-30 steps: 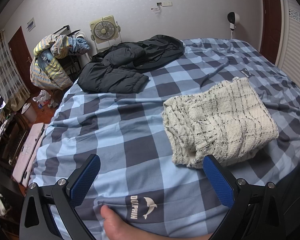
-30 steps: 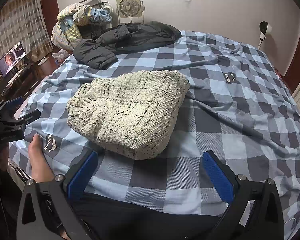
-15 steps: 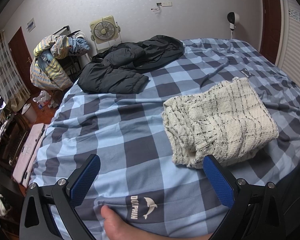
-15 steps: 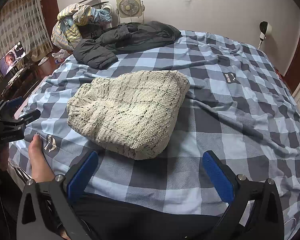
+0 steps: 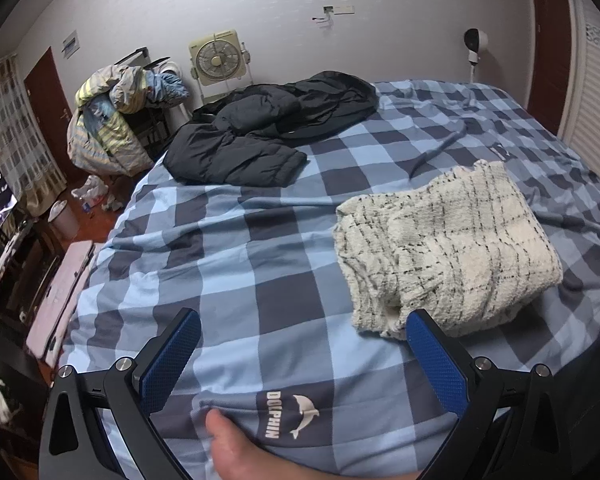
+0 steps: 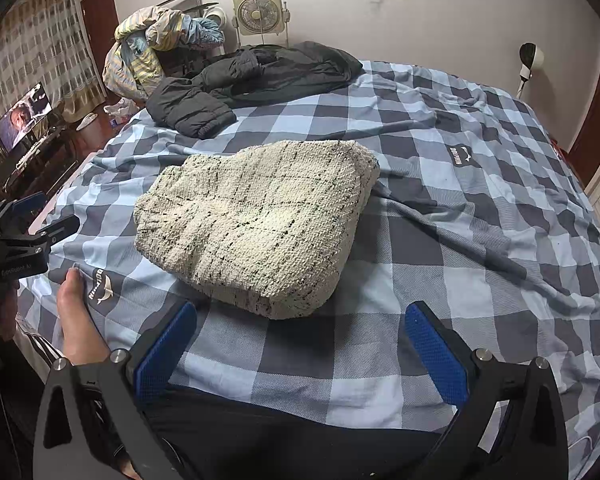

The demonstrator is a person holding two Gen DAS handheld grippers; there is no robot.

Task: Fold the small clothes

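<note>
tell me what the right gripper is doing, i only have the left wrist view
Observer: The right gripper is open and empty, just short of the near edge of the cream knit garment.
Operator: any sleeve or flap sticking out on the side i can't see
Observer: None shows. In the right wrist view that side is a closed, rounded fold lying on the checked duvet.
Operator: where's my gripper relative to it
Observer: The left gripper is off to the garment's left, by the bed's edge, and apart from it.
</note>
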